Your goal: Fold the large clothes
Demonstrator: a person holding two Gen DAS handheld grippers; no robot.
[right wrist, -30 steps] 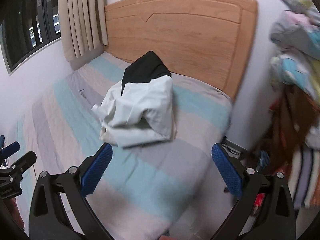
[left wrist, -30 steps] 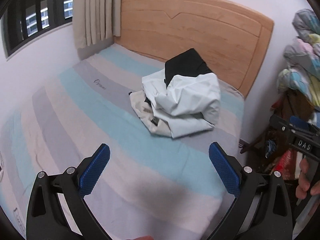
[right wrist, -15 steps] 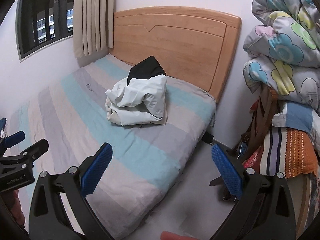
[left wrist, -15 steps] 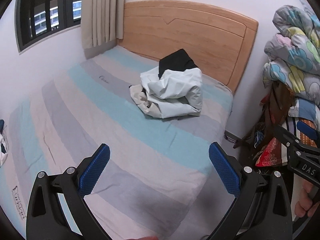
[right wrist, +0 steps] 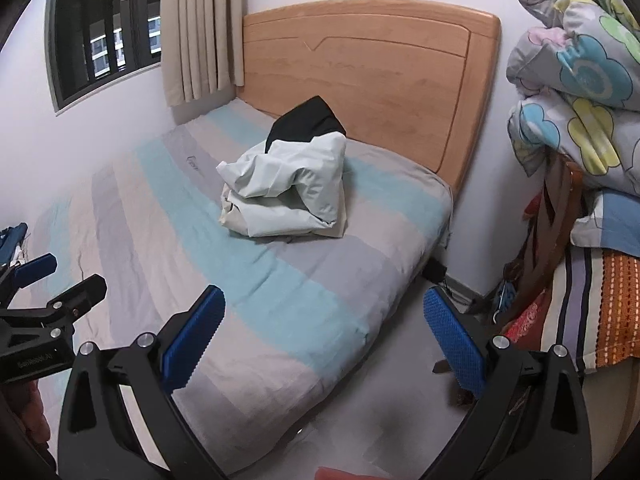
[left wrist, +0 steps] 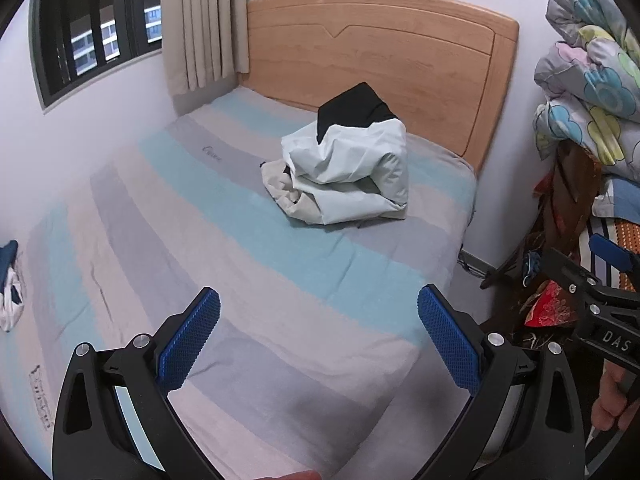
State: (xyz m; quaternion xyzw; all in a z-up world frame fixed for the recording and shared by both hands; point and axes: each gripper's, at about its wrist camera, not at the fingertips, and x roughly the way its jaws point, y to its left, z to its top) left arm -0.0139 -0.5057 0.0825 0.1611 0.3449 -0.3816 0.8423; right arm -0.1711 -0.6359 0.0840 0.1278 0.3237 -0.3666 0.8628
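Observation:
A folded pale white jacket [left wrist: 352, 172] lies in a bundle on the striped bed [left wrist: 224, 264], near the wooden headboard [left wrist: 380, 60], with a black garment [left wrist: 356, 106] on its far side. It also shows in the right wrist view [right wrist: 288, 192]. My left gripper [left wrist: 318, 338] is open and empty, held above the bed's near end, well back from the bundle. My right gripper [right wrist: 324, 340] is open and empty, held over the bed's right corner and the floor. Each gripper shows at the edge of the other's view.
A tall stack of quilts and blankets [right wrist: 576, 100] stands at the right of the bed. More clothing [left wrist: 10, 280] lies at the bed's left edge. A window and curtain [left wrist: 200, 20] are at the back left. Grey floor [right wrist: 400, 420] runs along the bed's right side.
Both grippers have pulled back and away from the bundle, which now looks smaller and farther. The quilt stack and floor have come into view. Both stay open.

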